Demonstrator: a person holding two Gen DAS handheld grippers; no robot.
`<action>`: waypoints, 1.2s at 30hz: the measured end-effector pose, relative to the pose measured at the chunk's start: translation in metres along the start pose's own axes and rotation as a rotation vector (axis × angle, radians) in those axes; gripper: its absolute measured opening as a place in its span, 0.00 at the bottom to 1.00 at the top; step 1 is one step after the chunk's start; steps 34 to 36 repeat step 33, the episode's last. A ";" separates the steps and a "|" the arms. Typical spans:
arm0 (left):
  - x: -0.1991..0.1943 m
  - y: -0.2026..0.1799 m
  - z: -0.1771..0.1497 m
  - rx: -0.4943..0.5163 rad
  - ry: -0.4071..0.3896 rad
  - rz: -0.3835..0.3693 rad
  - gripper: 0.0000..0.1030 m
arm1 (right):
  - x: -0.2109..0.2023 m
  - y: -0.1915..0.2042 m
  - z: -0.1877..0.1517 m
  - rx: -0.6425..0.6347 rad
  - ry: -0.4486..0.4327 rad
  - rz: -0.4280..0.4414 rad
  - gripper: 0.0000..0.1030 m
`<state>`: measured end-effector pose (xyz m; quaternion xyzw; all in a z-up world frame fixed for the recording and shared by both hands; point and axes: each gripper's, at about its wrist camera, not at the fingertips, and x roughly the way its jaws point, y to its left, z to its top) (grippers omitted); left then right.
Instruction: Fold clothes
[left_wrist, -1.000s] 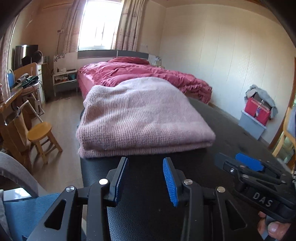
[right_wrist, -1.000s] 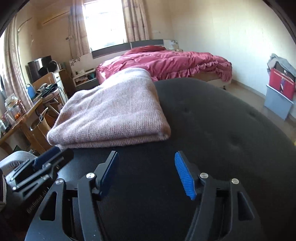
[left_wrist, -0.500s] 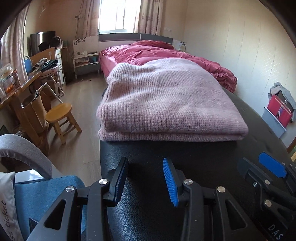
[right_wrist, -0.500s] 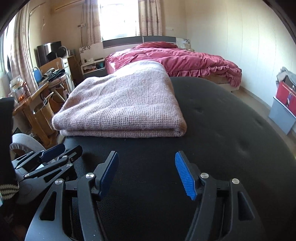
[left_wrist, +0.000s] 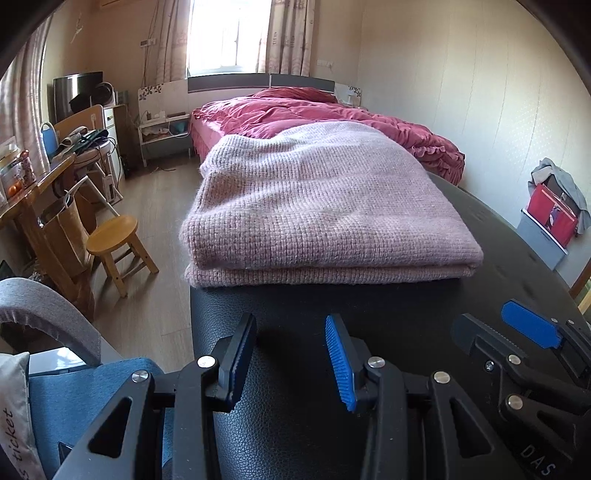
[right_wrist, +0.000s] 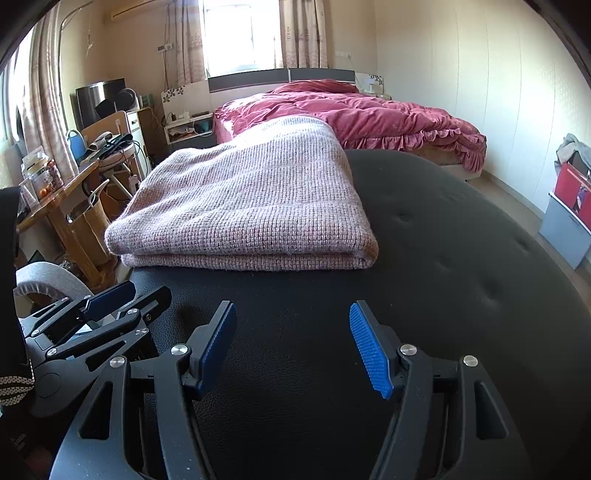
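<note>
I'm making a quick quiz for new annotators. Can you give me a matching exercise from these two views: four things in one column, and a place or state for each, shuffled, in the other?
Things:
1. folded pink knitted sweater
2. round wooden stool
3. rumpled crimson quilt
4. left gripper

Places or states:
A. on the bed under the window
B. on the wood floor, left of the black padded table
C. open and empty above the black padding
D. lying on the black padded table, stacked in layers

Pairs: 1-D, 2-B, 3-A, 4-C
</note>
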<state>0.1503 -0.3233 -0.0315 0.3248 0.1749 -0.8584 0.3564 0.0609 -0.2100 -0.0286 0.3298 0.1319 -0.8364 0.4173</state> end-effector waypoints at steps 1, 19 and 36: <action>0.000 0.000 0.000 -0.001 0.002 0.003 0.38 | 0.000 0.000 0.000 0.002 0.001 0.000 0.65; 0.002 0.003 -0.002 -0.019 0.010 0.032 0.38 | 0.003 0.000 0.001 0.005 0.003 0.004 0.65; -0.002 0.002 -0.002 -0.018 -0.015 0.046 0.38 | 0.004 0.000 0.000 0.010 0.007 0.007 0.65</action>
